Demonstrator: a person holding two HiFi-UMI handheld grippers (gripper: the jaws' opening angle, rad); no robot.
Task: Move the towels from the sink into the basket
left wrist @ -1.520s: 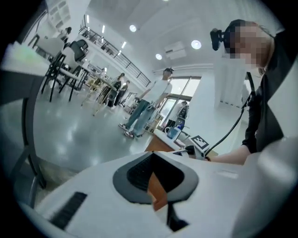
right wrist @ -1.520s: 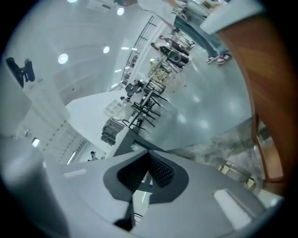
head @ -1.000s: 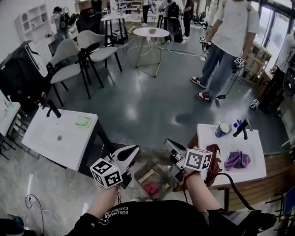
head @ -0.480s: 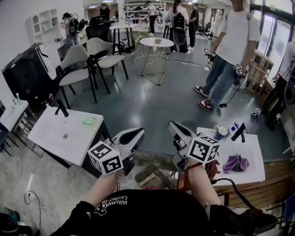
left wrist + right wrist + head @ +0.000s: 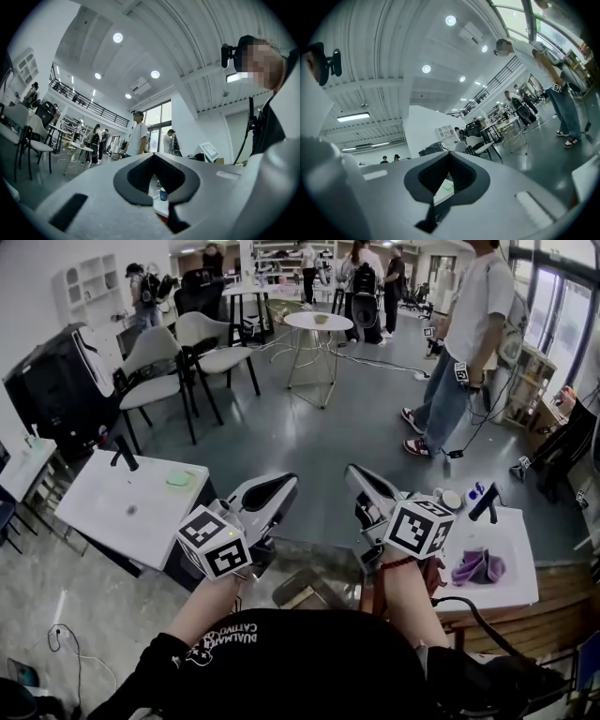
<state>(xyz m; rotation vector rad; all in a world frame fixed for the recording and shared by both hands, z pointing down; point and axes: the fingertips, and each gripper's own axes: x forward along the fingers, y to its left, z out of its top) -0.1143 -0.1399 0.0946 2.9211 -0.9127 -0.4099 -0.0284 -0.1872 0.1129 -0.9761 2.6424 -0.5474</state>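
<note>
A purple towel point(image 5: 480, 566) lies crumpled in the white sink top point(image 5: 511, 589) at the right. The basket point(image 5: 302, 590) shows only as a brown corner on the floor between my forearms. My left gripper point(image 5: 274, 489) is held up at centre left, its jaws shut with nothing in them. Beside it my right gripper point(image 5: 360, 478) is also raised, shut and empty, well left of the towel. In the left gripper view the shut jaws point(image 5: 154, 157) point at the room; the right gripper view shows the same point(image 5: 449, 155).
A second white sink top point(image 5: 112, 521) stands at the left with a green sponge point(image 5: 180, 479) and a black tap point(image 5: 124, 452). A blue cup point(image 5: 448, 500) and black tap point(image 5: 485, 502) stand behind the towel. Chairs, round tables and several people fill the floor beyond.
The head view has tilted up. Both grippers have risen and now cover most of the basket, which was in plain sight below them. The person in white has stepped farther away.
</note>
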